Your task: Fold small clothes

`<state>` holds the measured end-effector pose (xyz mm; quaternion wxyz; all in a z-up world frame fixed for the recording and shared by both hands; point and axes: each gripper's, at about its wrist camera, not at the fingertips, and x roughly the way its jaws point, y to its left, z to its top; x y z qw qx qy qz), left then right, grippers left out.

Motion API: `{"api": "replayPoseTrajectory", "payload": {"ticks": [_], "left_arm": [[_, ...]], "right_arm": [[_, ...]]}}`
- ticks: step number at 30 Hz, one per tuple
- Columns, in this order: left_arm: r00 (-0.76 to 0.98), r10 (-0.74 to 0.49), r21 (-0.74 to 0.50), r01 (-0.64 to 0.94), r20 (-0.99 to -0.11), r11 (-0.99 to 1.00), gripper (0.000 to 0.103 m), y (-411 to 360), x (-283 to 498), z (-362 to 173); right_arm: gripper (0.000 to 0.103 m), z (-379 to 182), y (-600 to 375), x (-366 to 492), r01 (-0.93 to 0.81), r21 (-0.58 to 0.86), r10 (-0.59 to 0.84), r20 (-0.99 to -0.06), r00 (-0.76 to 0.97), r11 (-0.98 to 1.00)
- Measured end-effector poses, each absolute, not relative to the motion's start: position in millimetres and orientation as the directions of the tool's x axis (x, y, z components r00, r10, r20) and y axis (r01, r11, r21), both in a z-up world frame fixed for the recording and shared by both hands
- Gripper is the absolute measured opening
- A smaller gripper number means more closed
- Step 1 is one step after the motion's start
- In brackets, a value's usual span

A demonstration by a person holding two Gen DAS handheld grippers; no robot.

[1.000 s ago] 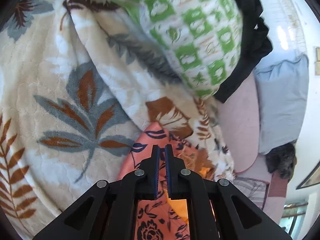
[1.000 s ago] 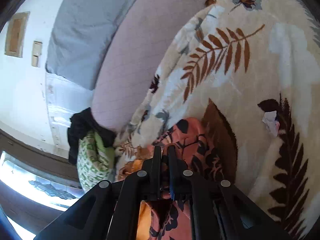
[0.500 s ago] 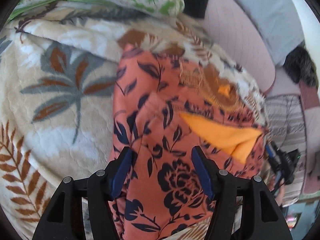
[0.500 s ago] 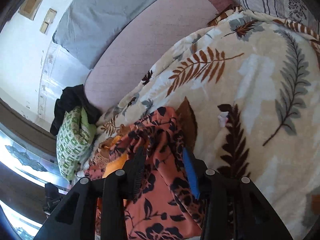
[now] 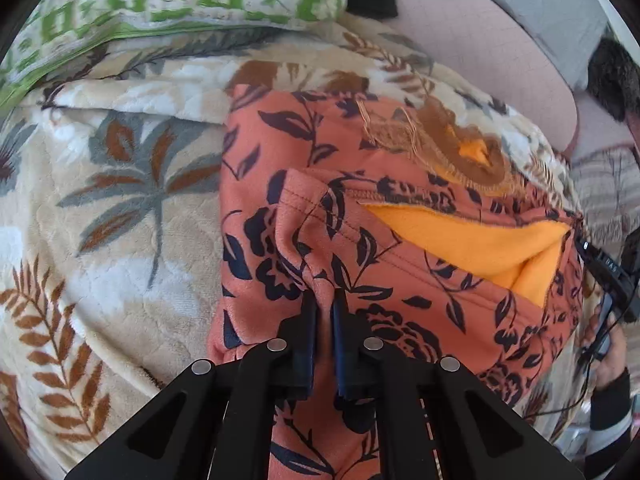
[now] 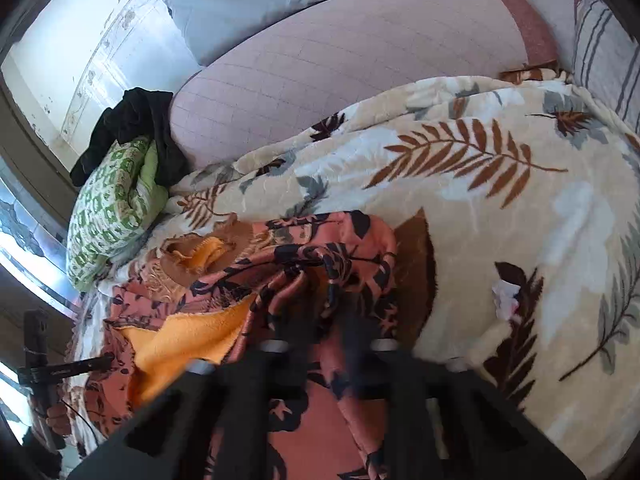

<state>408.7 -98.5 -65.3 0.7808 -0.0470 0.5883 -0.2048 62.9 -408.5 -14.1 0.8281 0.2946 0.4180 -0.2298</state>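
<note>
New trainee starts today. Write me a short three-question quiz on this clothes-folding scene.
1. True or false: the left hand-held gripper is pinching a fold of the salmon floral garment.
2. What color is the garment's exposed lining? A) green B) orange C) grey
3. Fill in: the garment lies on a cream ____-patterned blanket.

Key
1. True: its jaws stand nearly closed with fabric bunched between them.
2. B.
3. Leaf.

The right hand-held gripper is blurred at the garment's edge; its state cannot be read.
</note>
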Motion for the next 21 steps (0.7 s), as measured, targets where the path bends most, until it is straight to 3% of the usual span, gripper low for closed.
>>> {"api": "replayPoseTrajectory", "payload": {"ticks": [5,8,10,13,15,18,20,21], "left_arm": [[0.394,-0.47,-0.415,0.221,-0.79,0.883,0.006,-65.6,422.3,-17.0],[0.422,-0.423,-0.431,0.083,-0.802,0.899,0.006,-50.0,463.9,-29.1],[0.397,-0.378,-0.427,-0.039,-0.836,0.903,0.006,-36.9,483.5,-48.4],[0.343,-0.432,-0.5,-0.143,-0.834,0.854,0.005,-19.6,497.5,-73.3],[0.346,-0.499,-0.569,-0.14,-0.795,0.81,0.006,-10.2,495.3,-75.9],[0.343,-0.563,-0.628,-0.113,-0.752,0.77,0.021,-4.2,487.5,-75.3],[0.342,-0.582,-0.64,-0.082,-0.738,0.764,0.045,-7.7,481.9,-71.6],[0.34,-0.582,-0.636,-0.066,-0.739,0.769,0.049,-9.3,481.6,-69.8]], "right_arm": [[0.005,18.0,-440.5,64.4,0.616,0.511,-0.133,-0.696,0.706,0.599],[0.006,5.4,-461.5,73.9,0.699,0.47,-0.183,-0.745,0.641,0.539],[0.013,-9.5,-472.5,73.1,0.752,0.45,-0.185,-0.787,0.589,0.481],[0.013,-18.6,-474.8,58.4,0.767,0.474,-0.184,-0.786,0.59,0.432],[0.024,-16.2,-472.7,51.4,0.747,0.479,-0.181,-0.773,0.608,0.461],[0.043,-16.4,-471.0,49.1,0.743,0.461,-0.171,-0.783,0.598,0.486],[0.046,-20.2,-468.1,53.1,0.743,0.458,-0.156,-0.792,0.59,0.487],[0.047,-23.1,-466.9,56.4,0.742,0.461,-0.148,-0.794,0.589,0.486]]}}
